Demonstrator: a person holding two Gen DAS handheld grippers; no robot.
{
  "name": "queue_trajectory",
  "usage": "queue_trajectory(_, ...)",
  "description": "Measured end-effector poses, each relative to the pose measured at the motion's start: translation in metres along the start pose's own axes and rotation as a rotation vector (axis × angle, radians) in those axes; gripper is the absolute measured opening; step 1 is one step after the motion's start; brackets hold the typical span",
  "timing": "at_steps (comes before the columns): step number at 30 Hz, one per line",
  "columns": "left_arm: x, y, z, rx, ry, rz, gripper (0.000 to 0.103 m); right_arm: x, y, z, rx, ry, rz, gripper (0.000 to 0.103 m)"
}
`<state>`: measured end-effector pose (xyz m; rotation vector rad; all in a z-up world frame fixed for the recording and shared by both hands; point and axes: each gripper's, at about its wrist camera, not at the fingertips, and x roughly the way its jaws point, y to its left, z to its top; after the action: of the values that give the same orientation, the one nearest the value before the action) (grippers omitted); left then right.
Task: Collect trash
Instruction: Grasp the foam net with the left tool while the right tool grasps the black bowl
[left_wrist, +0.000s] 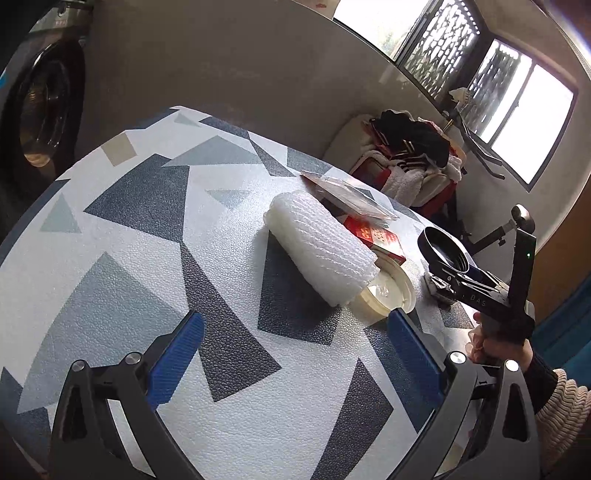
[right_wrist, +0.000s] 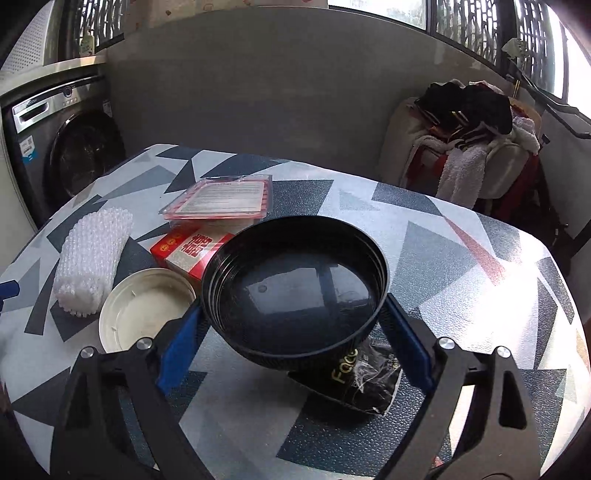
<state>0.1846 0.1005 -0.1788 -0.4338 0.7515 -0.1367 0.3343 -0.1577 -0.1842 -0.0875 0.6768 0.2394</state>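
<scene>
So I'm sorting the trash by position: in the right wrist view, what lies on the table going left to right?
Foam netting roll → white lid → red box → black bowl → crumpled black wrapper.

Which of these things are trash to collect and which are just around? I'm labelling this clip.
Trash on the table:
- black round plastic bowl
- crumpled black wrapper
- white round plastic lid
- white foam-net sleeve
- red cardboard box
- clear flat plastic pack

Just around:
- grey washing machine
- clothes pile
</scene>
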Motion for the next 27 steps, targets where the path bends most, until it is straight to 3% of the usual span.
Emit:
queue_trajectory(5, 0.047, 0.003, 0.030, -0.218, 0.072, -0.109, 0.097, -0.002, -0.011, 0.002, 0.052, -0.014, 0.002, 0.090)
queue_trajectory(7, 0.062, -0.002, 0.039, -0.228, 0.070, -0.107, 0.094, -0.001, -0.011, 0.001, 0.054, -0.011, 0.006, 0.089)
queue_trajectory(10, 0.080, -0.014, 0.050, -0.184, 0.069, -0.082, 0.087, -0.003, -0.008, 0.001, 0.038, -0.019, 0.005, 0.089)
queue_trajectory(13, 0.098, -0.024, 0.050, -0.104, 0.100, -0.008, 0.063, -0.005, -0.005, 0.000, 0.025, -0.034, -0.012, 0.089)
queue_trajectory(18, 0.092, -0.026, 0.044, -0.059, 0.068, 0.004, 0.039, -0.007, -0.001, 0.000, 0.004, -0.046, -0.026, 0.089)
queue_trajectory(27, 0.033, -0.058, 0.045, 0.141, -0.007, -0.039, 0.034, -0.021, 0.015, 0.005, -0.094, -0.045, -0.054, 0.090)
